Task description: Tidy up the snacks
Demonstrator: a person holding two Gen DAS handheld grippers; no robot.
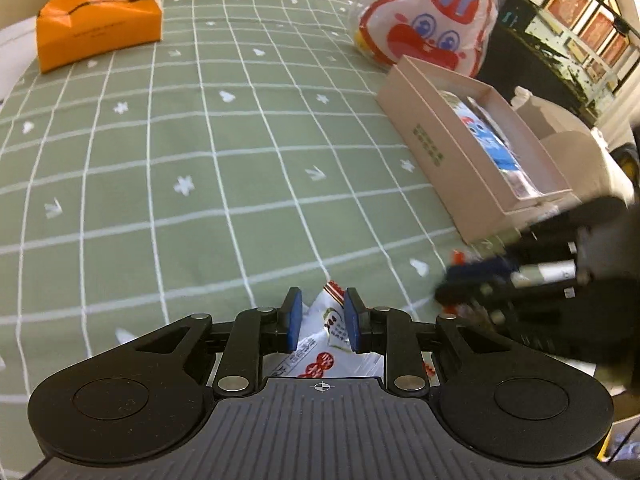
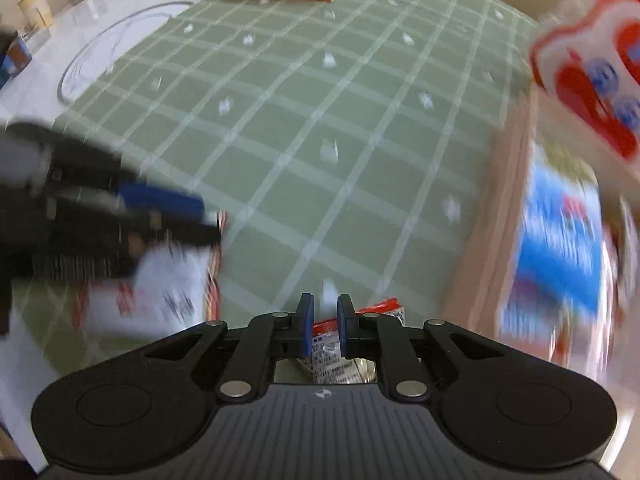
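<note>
Both claws angled down, gripping snack packets: left claw [image 1: 322, 318], right claw [image 2: 325, 326].

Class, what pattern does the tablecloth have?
The tablecloth is sage green with a white grid and small white motifs, clearest in the left wrist view.

In the left wrist view a tablecloth [image 1: 200, 168] covered the table. A tissue box [image 1: 100, 20] sat on it at the upper left of the frame, a rabbit-face bag [image 1: 432, 20] at the upper right. Just below that bag lay an open cardboard box [image 1: 444, 152] along the right side, with snack packets [image 1: 492, 148] inside it. At the lower centre a snack packet [image 1: 332, 340] lay between the left gripper's [image 1: 320, 318] fingers. The right gripper [image 1: 472, 280] stood at the lower right, just below the box.
</note>
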